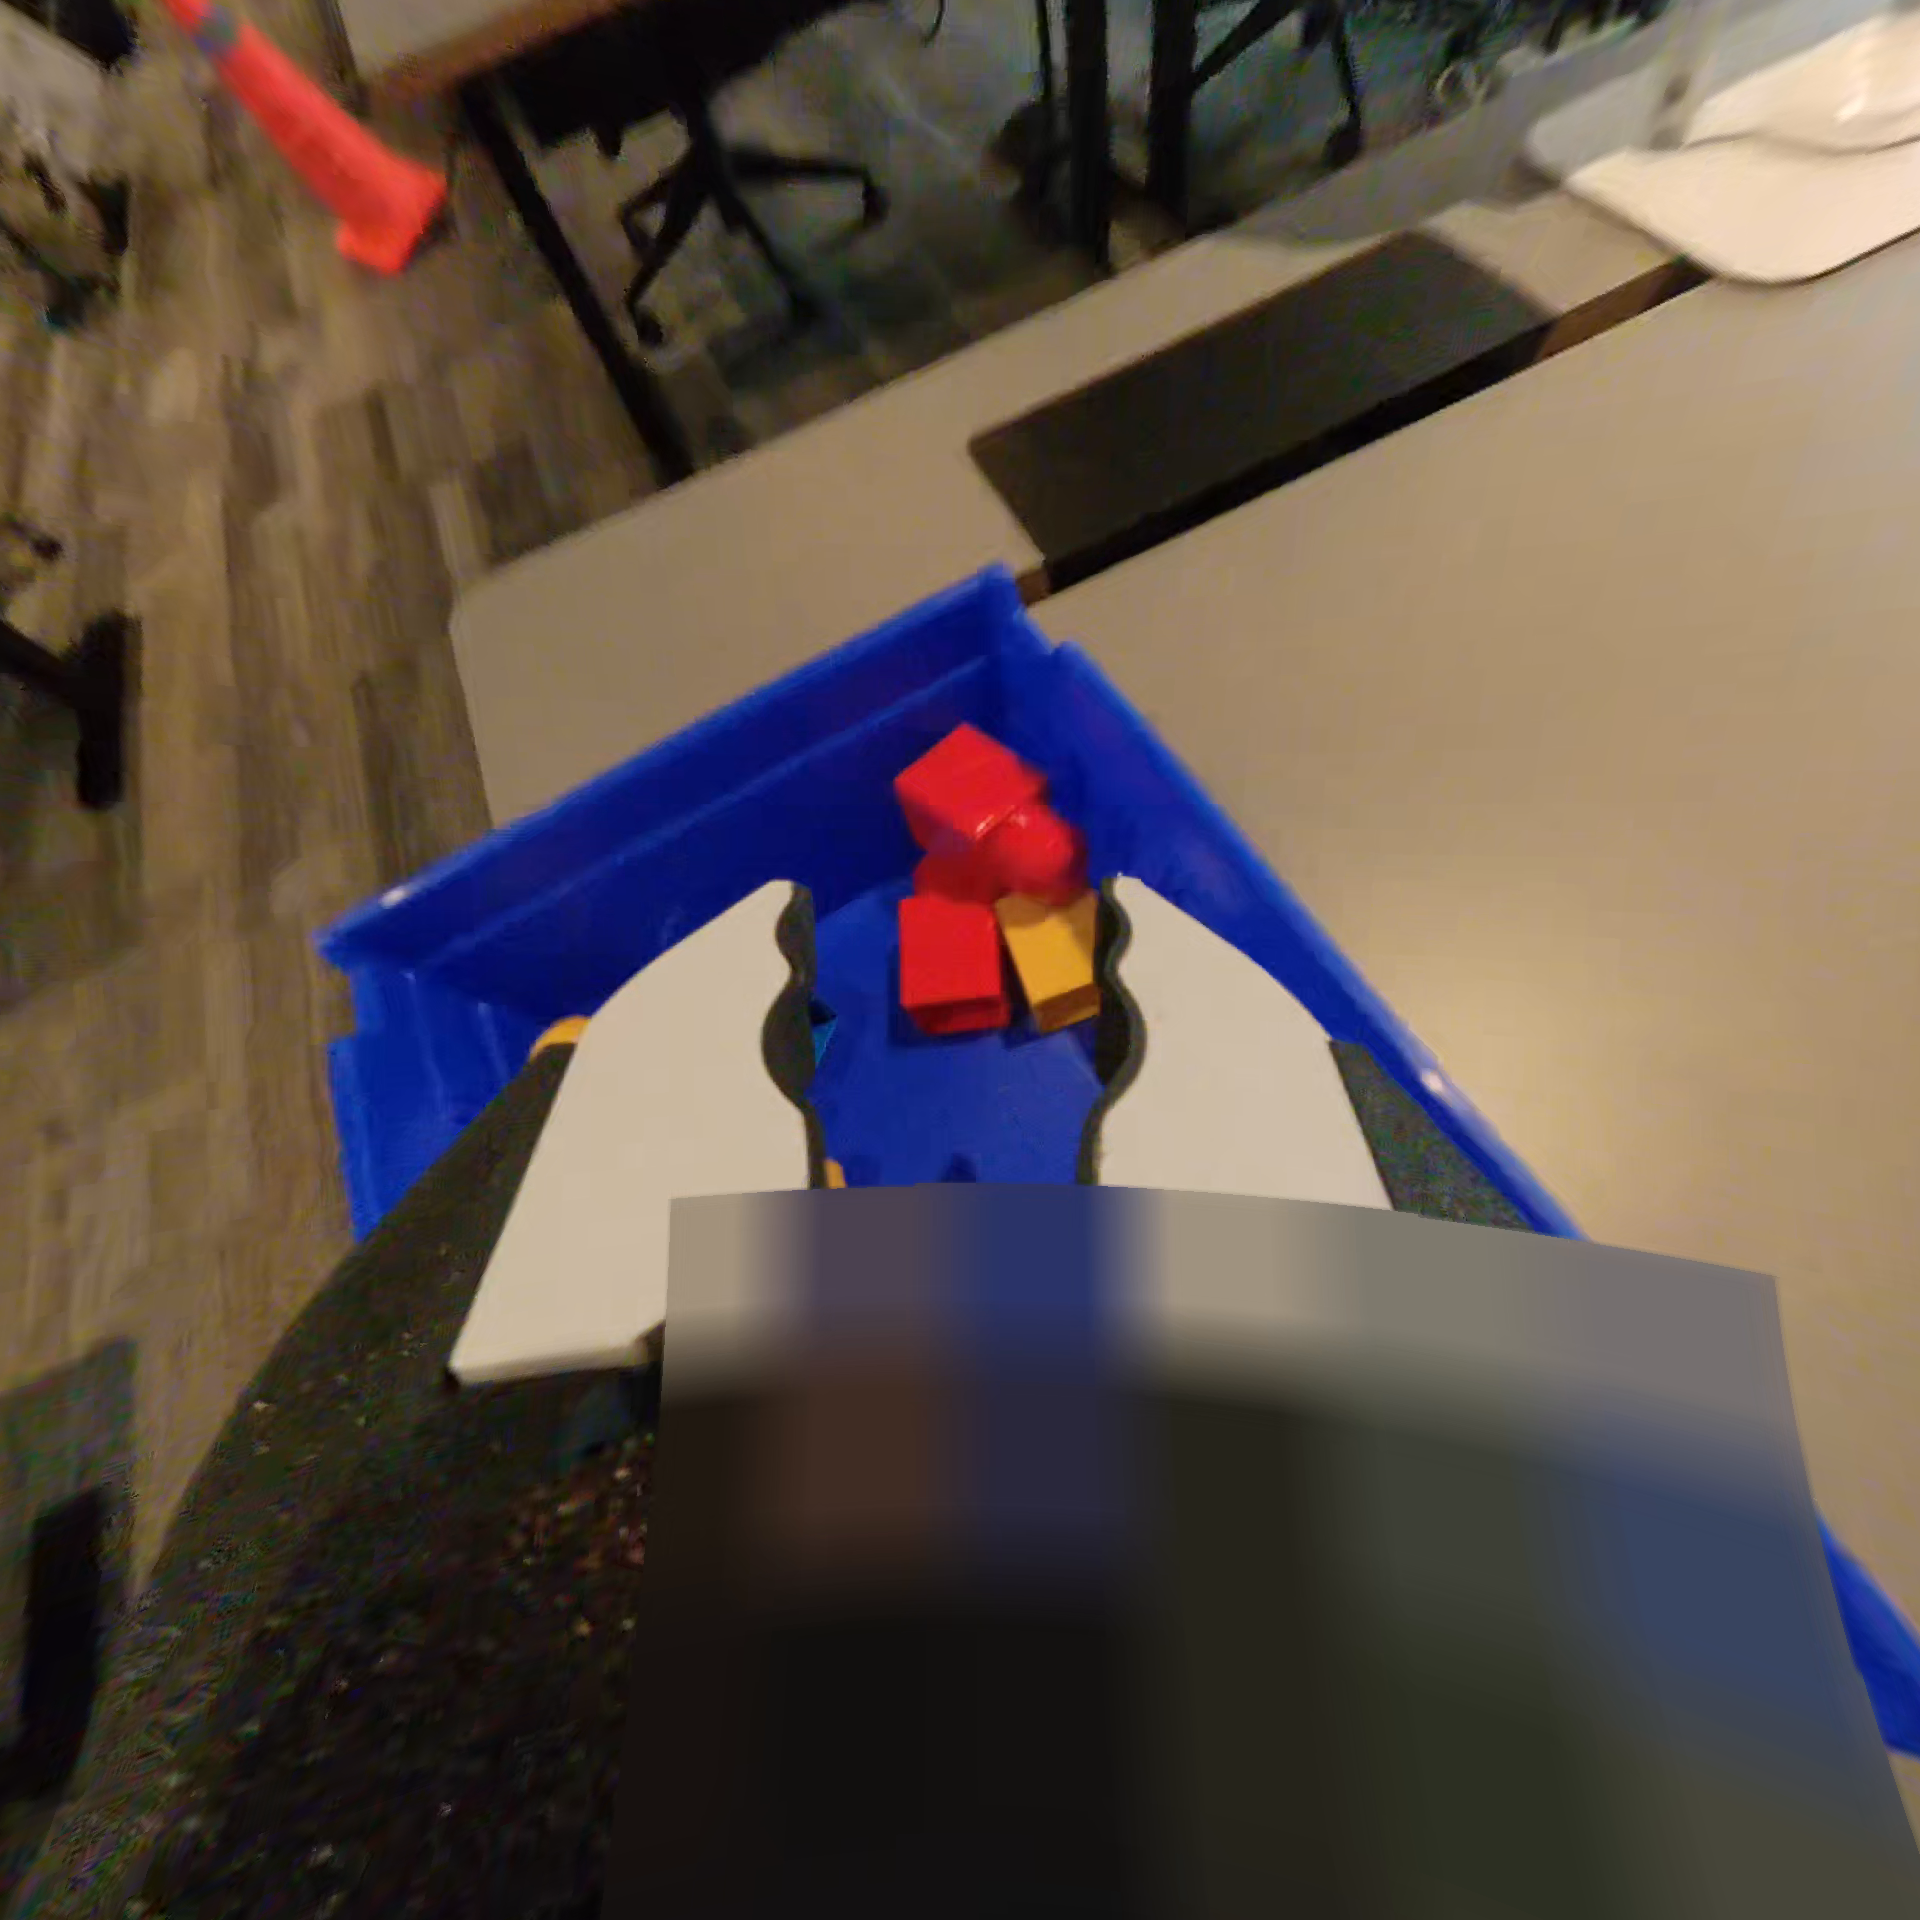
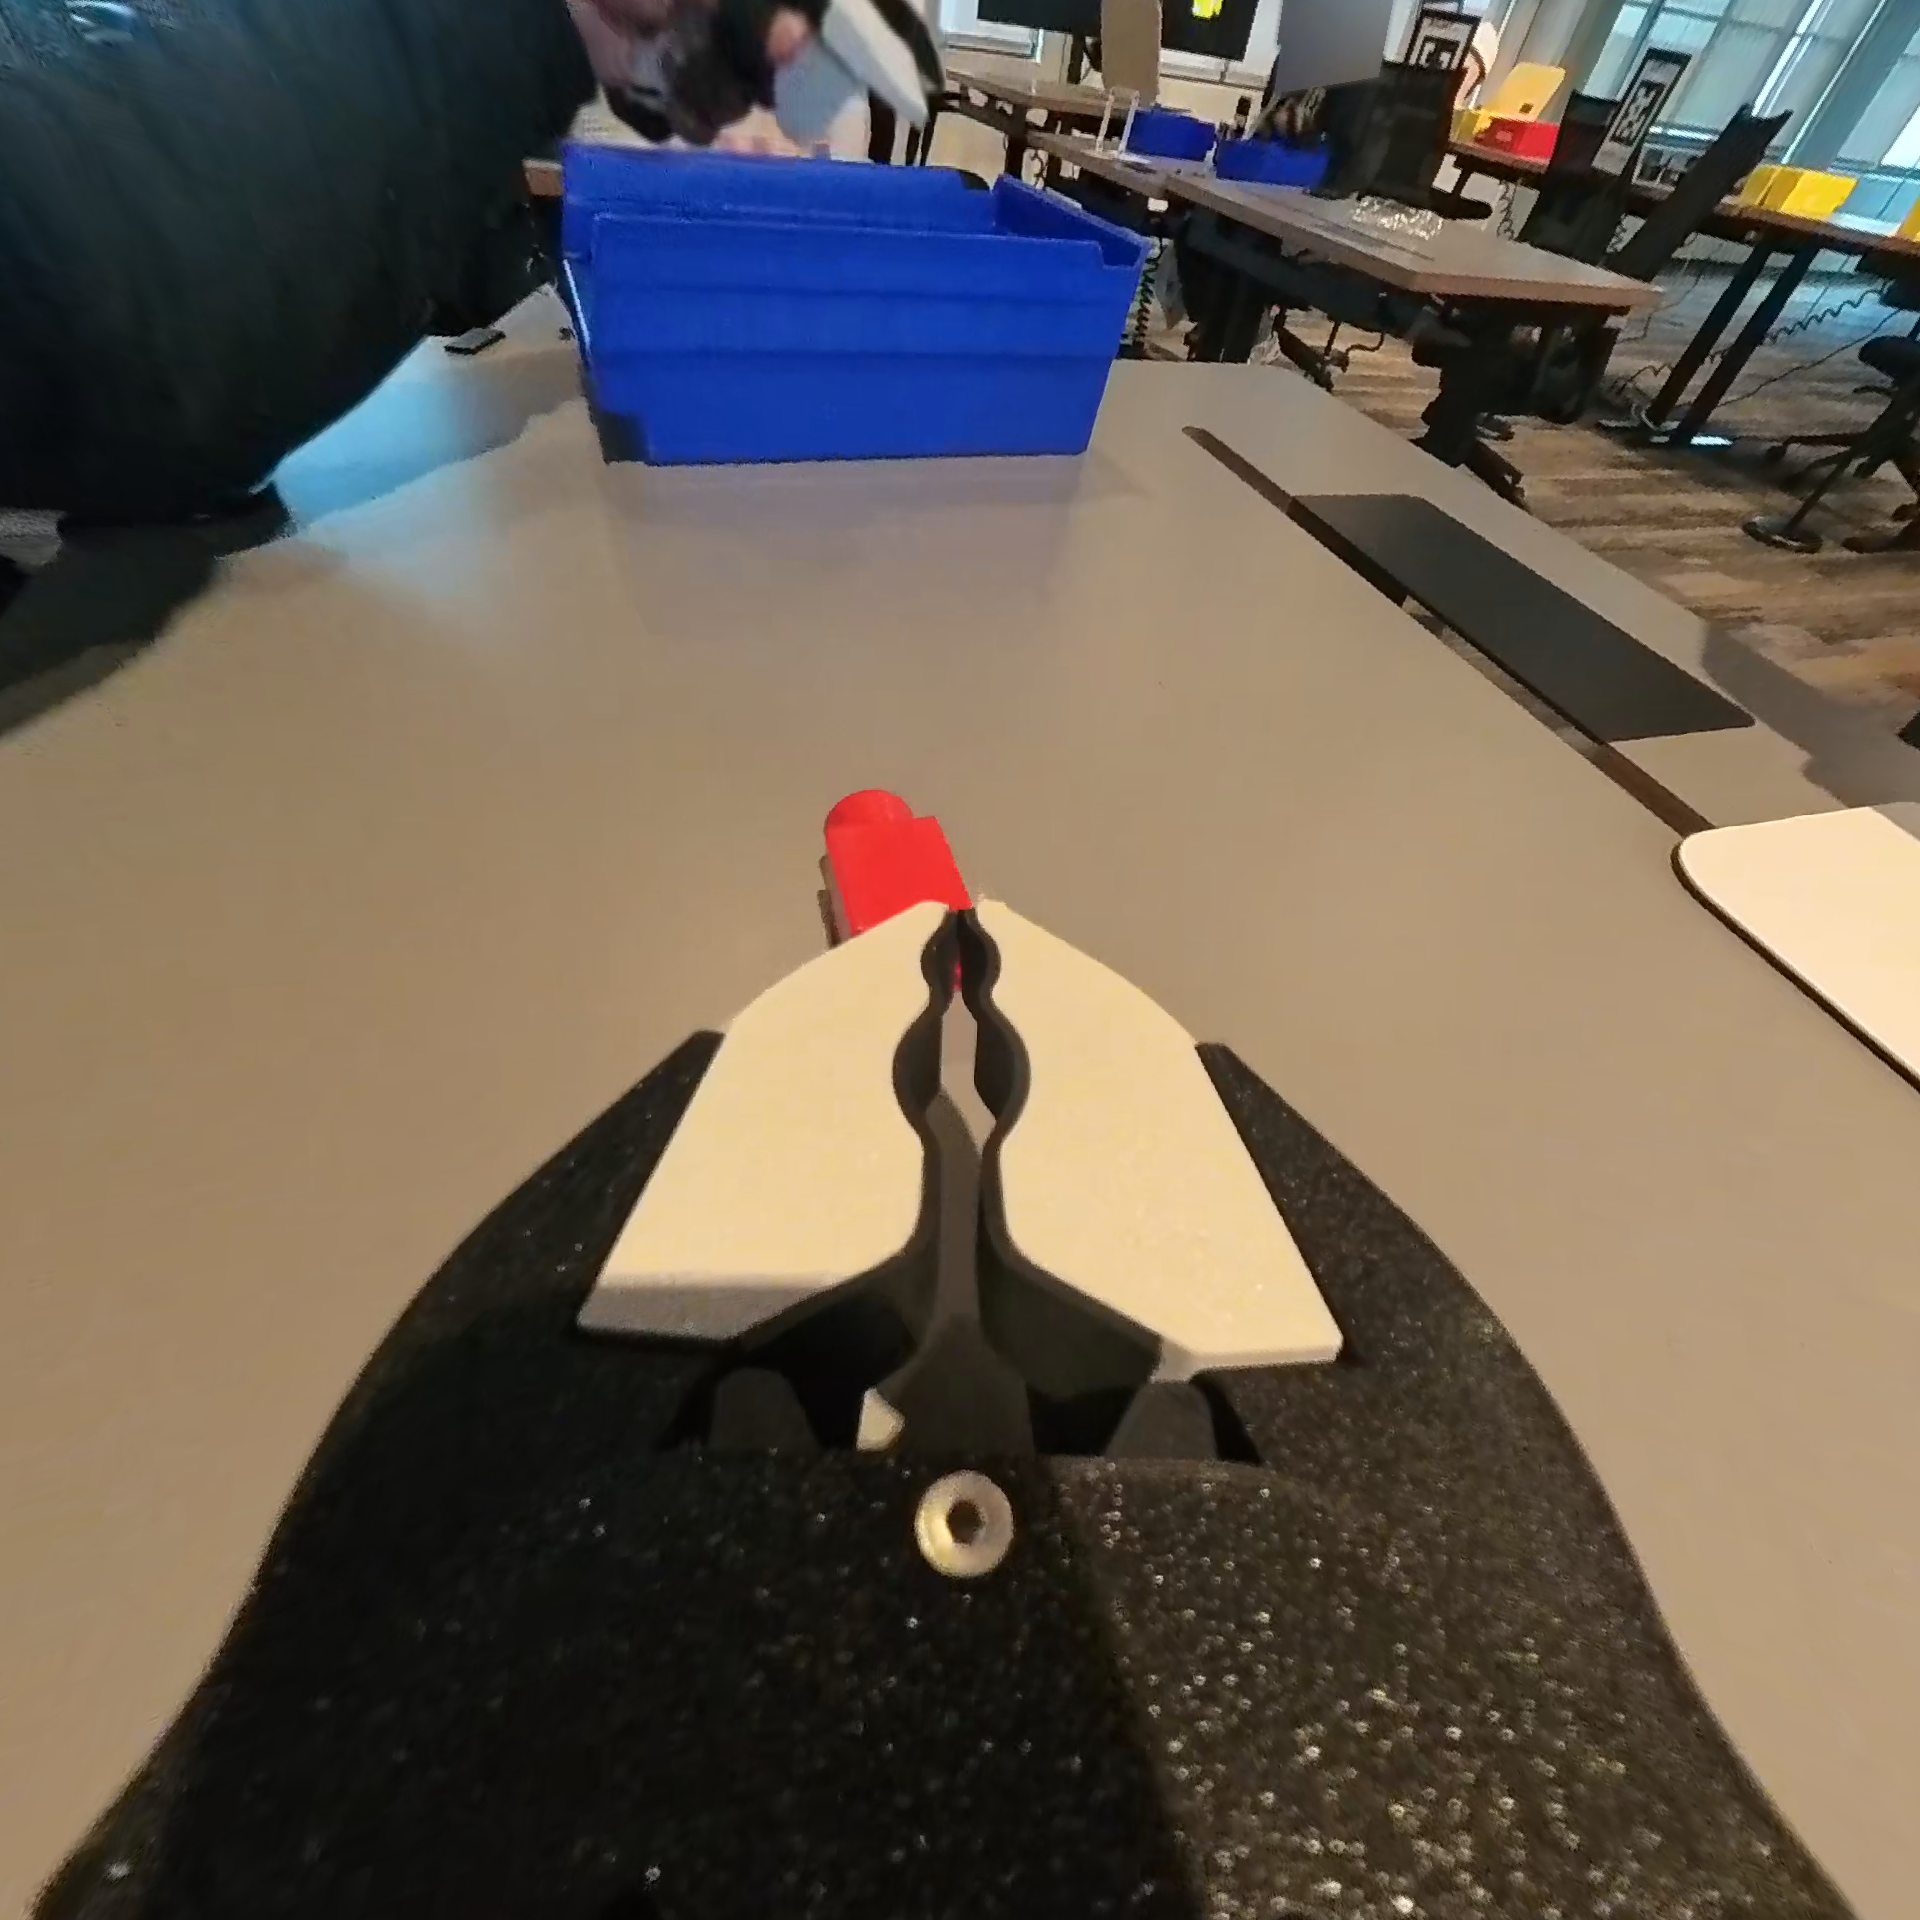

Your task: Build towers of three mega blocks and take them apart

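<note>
**A:** Mega blocks first: where are they? I count one small red plastic block with a round stud [image 2: 891, 857] pinched at the tips of the right gripper [image 2: 961, 925], low over the smooth grey tabletop [image 2: 727, 675].

**B:** And the rest lie loose in the blue plastic bin [image 1: 665, 769]: a red block fallen on its side [image 1: 951, 966], a yellow-orange one [image 1: 1055, 961] touching it, and more red blocks [image 1: 987, 821] piled against the far corner.

**A:** How do you judge they will handle?

**B:** Light, hollow, rigid, with glossy walls, so likely a little slippery. I would take hold across two flat opposite sides of the body, leaving the stud and the open underside clear for mating.

**A:** The right gripper's jaws are nearly pressed together on the block's near end, the stud pointing up and away. It reaches forward almost level with the table.

**B:** The left gripper [image 1: 956, 904] is spread wide and holds nothing. It tilts steeply down into the bin, its fingers straddling the two fallen blocks. The right wrist view shows a dark-sleeved arm [image 2: 239, 239] reaching to the bin from the left.

**A:** The bin stands well apart from the held block.

**B:** No tower stands yet; stacking looks barely begun.
</note>
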